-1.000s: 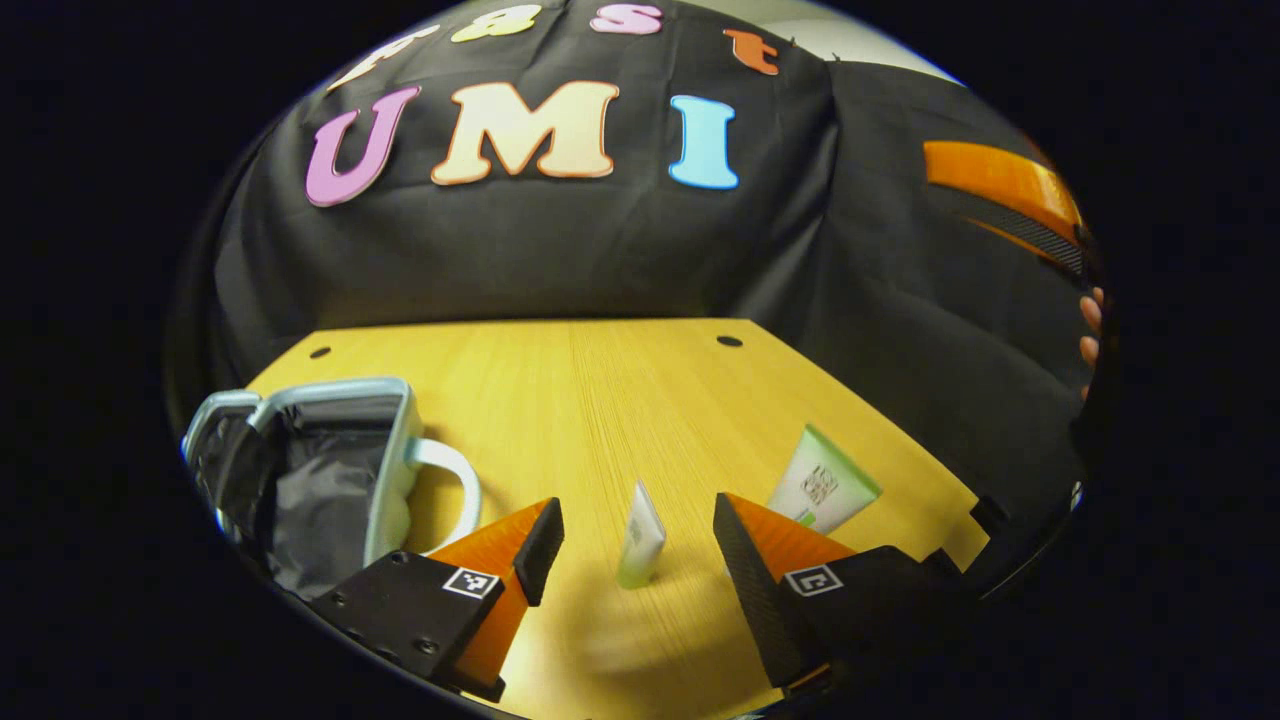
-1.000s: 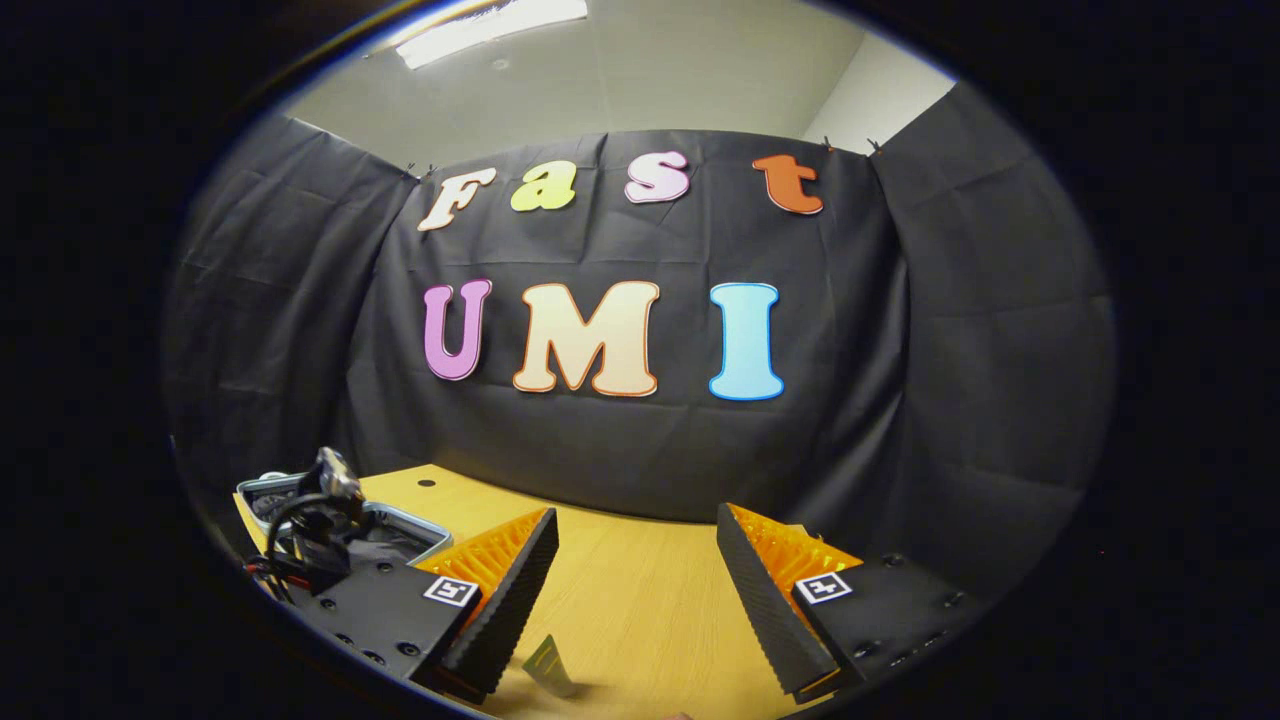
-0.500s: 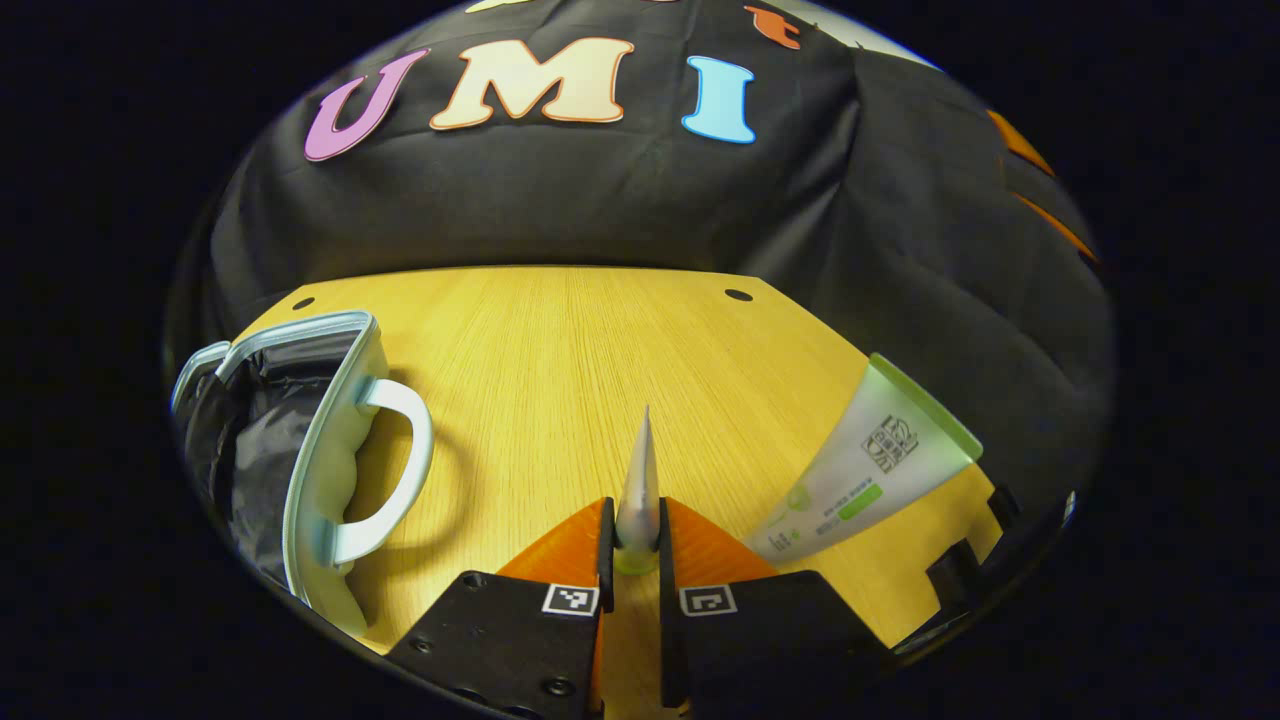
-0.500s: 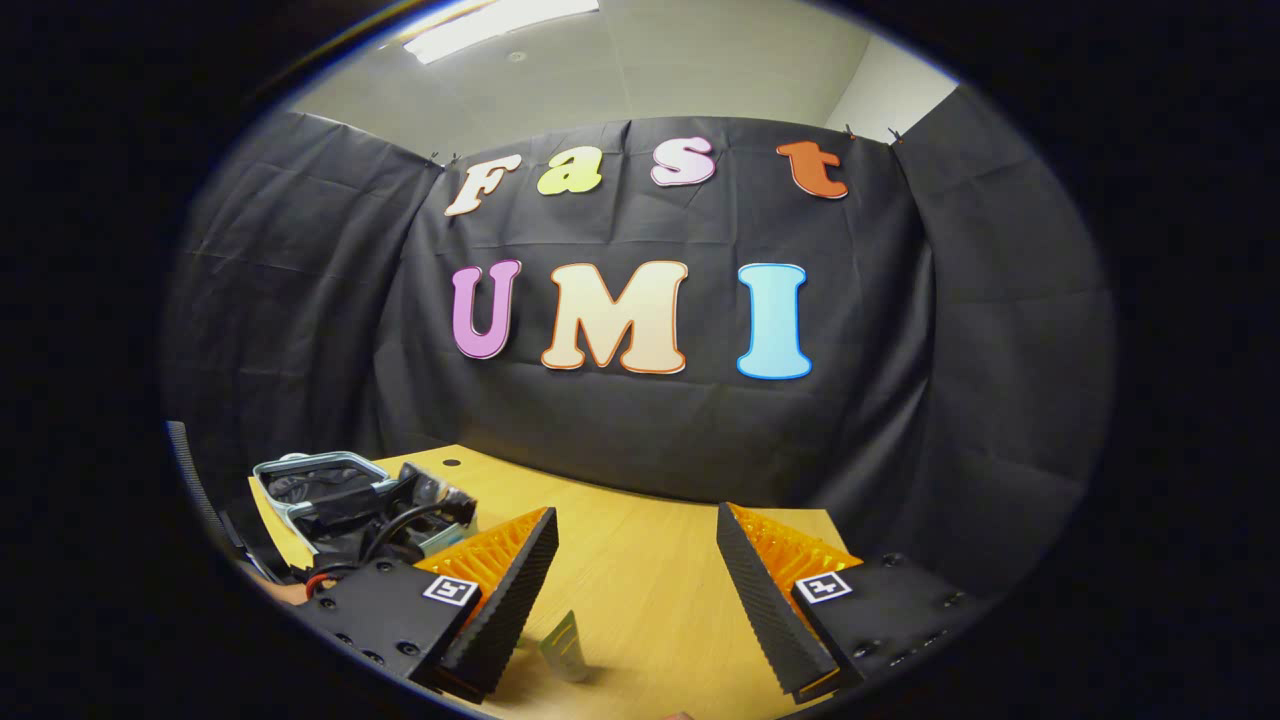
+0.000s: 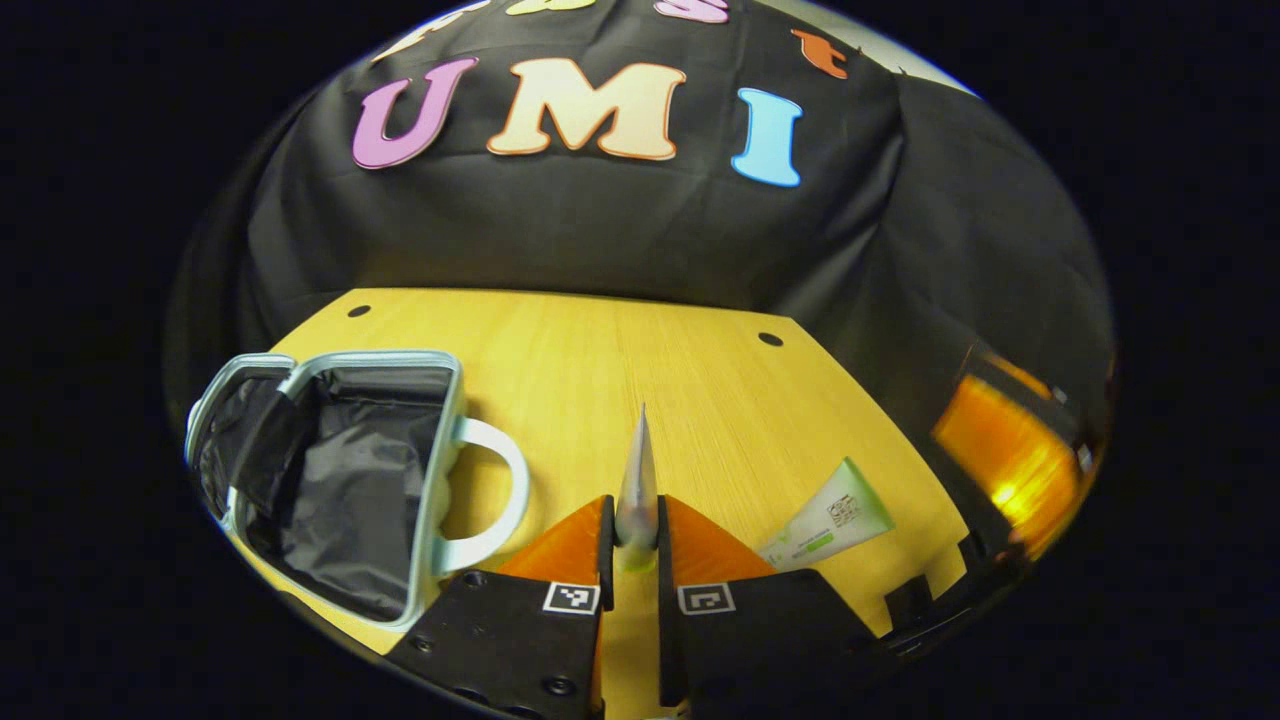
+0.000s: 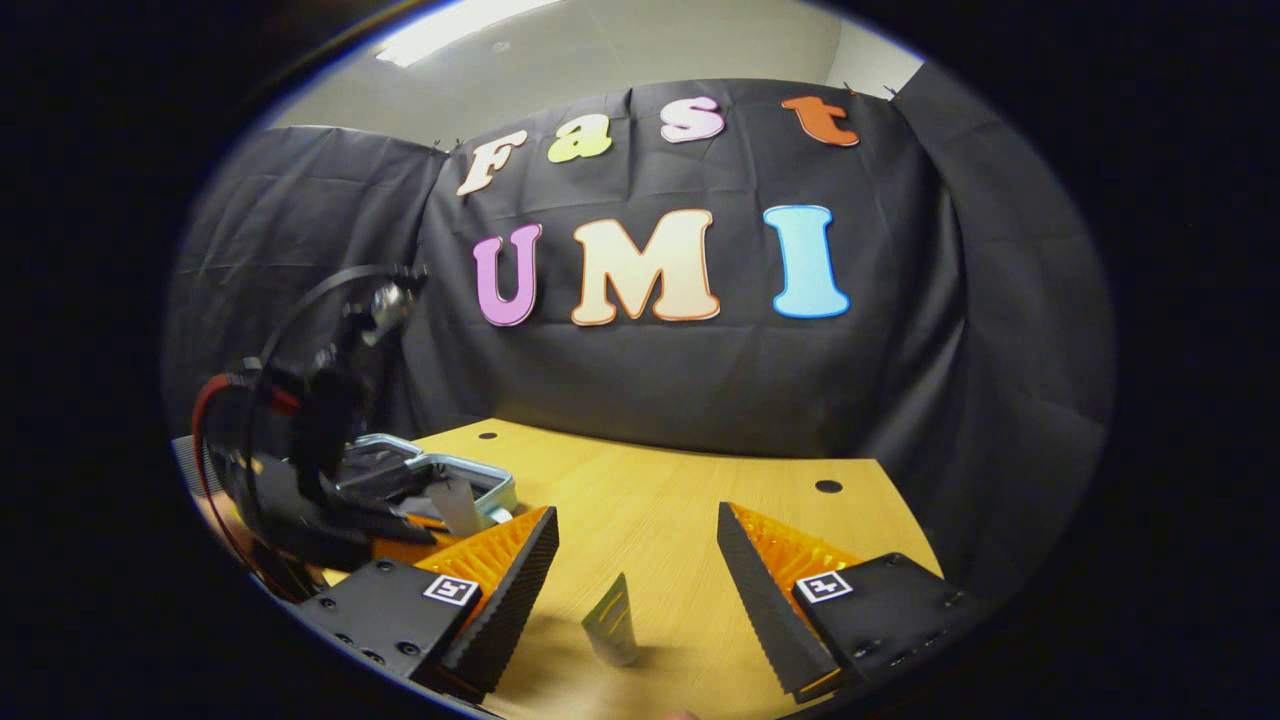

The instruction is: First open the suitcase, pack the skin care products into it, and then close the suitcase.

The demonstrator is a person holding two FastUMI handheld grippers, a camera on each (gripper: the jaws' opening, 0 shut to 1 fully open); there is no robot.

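My left gripper is shut on a small pale tube, held edge-on above the wooden table. The open suitcase, pale blue-green with a black lining and a light handle, lies to its left. A white tube with green print lies on the table to the right. In the right gripper view, my right gripper is open, and that tube lies on the table between and just beyond its fingers. The left gripper with its tube hangs in front of the suitcase.
The booth's black cloth wall closes the table's far side. Two small holes mark the tabletop near the back corners. Cables and a hand-held mount rise above the left gripper. The blurred right gripper hangs past the table's right edge.
The left gripper closed on the small tube and has lifted it off the table. The right gripper has tipped downward and moved closer to the green-print tube.
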